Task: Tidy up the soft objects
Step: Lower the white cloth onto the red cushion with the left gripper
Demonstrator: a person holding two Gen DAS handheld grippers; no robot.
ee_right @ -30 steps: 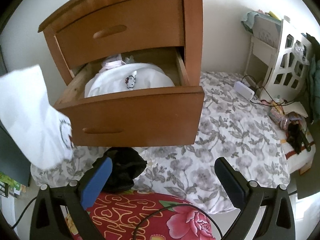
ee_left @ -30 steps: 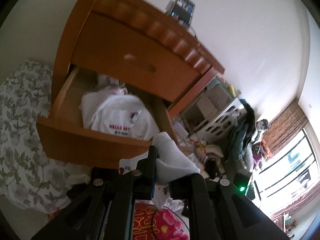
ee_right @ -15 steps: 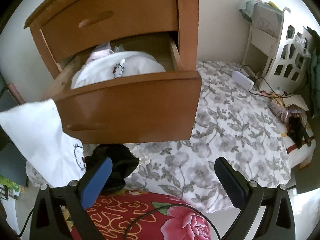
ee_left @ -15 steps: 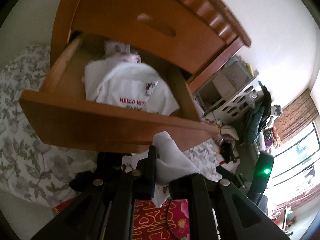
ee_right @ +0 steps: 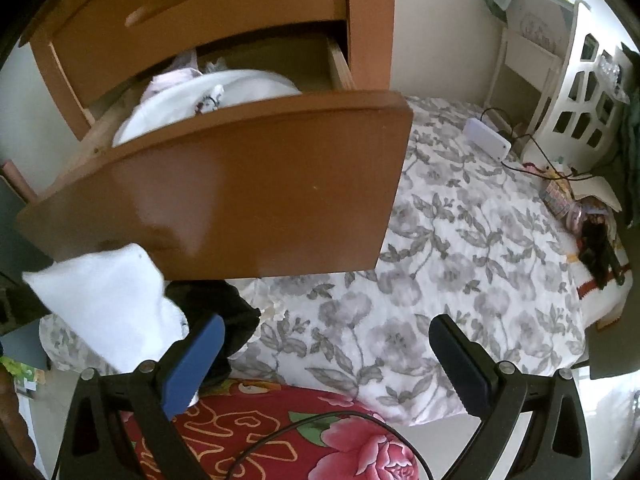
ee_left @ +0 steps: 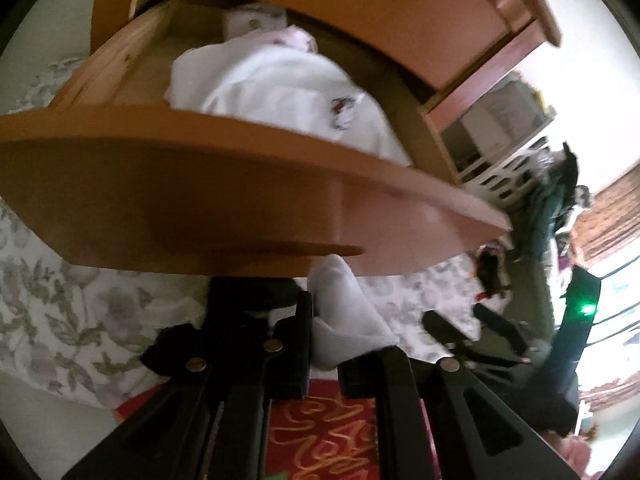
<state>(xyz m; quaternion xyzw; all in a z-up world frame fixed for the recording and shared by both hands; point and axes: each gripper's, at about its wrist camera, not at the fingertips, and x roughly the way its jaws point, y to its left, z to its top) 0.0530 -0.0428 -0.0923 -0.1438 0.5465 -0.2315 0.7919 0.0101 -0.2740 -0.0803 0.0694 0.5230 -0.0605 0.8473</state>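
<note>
Fingers [ee_left: 306,332] pinch soft, crumpled white cloth [ee_left: 344,316]

Both wrist cams near drawer [ee_left: 200,200], angled down.

The open drawer [ee_left: 248,200] is smeared by motion blur in the left wrist view, and the print on the white garment [ee_left: 304,100] inside it cannot be read. The drawer front hides most of that garment [ee_right: 208,96] in the right wrist view. The white cloth [ee_left: 344,316] is pinched between black fingers, so its lower part is hidden. The dark garment [ee_right: 224,312] lies partly behind a blue pad. The red floral fabric [ee_right: 320,436] is cut off by the bottom edge.
</note>
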